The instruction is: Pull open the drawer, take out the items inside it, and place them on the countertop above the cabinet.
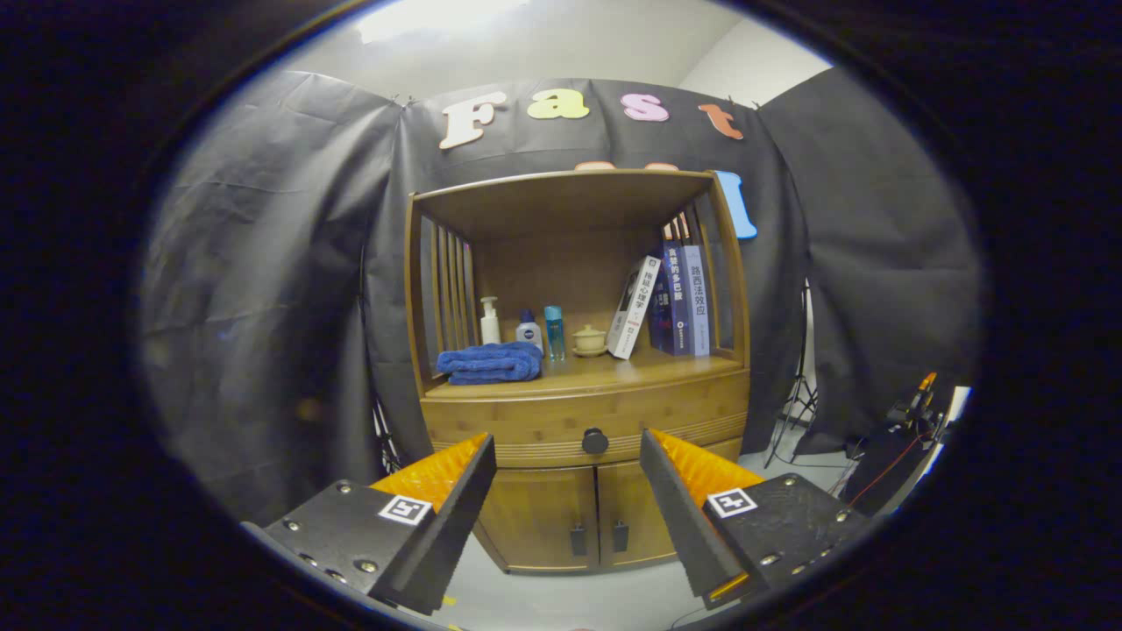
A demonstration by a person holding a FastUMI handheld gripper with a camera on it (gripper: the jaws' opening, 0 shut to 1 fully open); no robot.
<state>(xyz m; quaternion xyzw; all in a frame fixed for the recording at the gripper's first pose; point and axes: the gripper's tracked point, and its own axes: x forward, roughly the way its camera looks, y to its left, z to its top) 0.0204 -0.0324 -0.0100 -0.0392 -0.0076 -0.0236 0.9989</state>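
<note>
A wooden cabinet stands ahead against the booth wall. Its drawer is closed, with a round dark knob at the middle of its front. The knob lies beyond my fingers, in line with the gap between them. My gripper is open and holds nothing, some way back from the cabinet. The countertop above the drawer is a shelf under a wooden hood. What the drawer holds is hidden.
On the countertop lie a folded blue towel, a white pump bottle, two small bottles, a small lidded pot and several books. Two lower doors sit under the drawer. A tripod and cabled gear stand right.
</note>
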